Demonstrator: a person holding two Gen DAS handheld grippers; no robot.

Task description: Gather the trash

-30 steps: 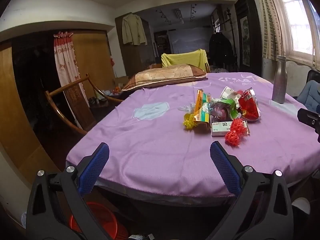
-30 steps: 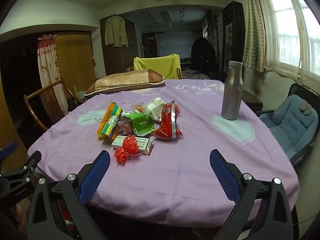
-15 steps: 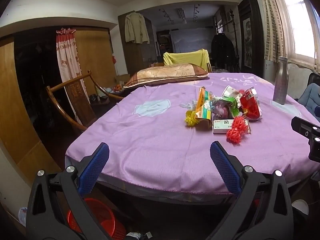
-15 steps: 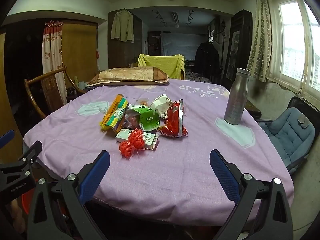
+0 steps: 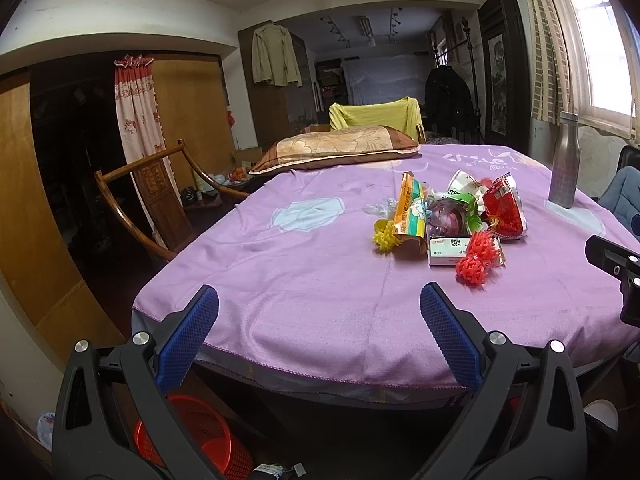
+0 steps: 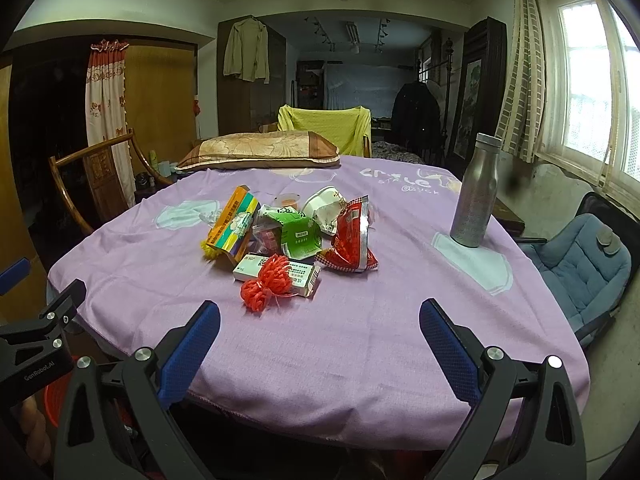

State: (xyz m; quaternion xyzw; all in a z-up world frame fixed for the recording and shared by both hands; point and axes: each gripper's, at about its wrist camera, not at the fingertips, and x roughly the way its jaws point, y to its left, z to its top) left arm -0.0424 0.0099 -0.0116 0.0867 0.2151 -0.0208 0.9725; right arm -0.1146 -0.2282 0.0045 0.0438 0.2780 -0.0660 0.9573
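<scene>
The trash pile is seen just left of centre in the right wrist view, lying on the purple tablecloth; nothing has been lifted from it. At its near edge a red mesh ball rests against a white carton, with a yellow-green box, a green packet and a red foil wrapper heaped behind.

Compared with a second ago, the pile is framed slightly lower and the table edge is seen more fully in both views, so both tools appear to have been drawn back and raised a little. No approach has begun; collection is judged not yet started.

The right gripper is held spread wide and empty at the bottom of the frame, and the left gripper likewise. A red basket, seen at lower left under the table edge, is judged the likely receptacle. A steel bottle stands apart at the right.
</scene>
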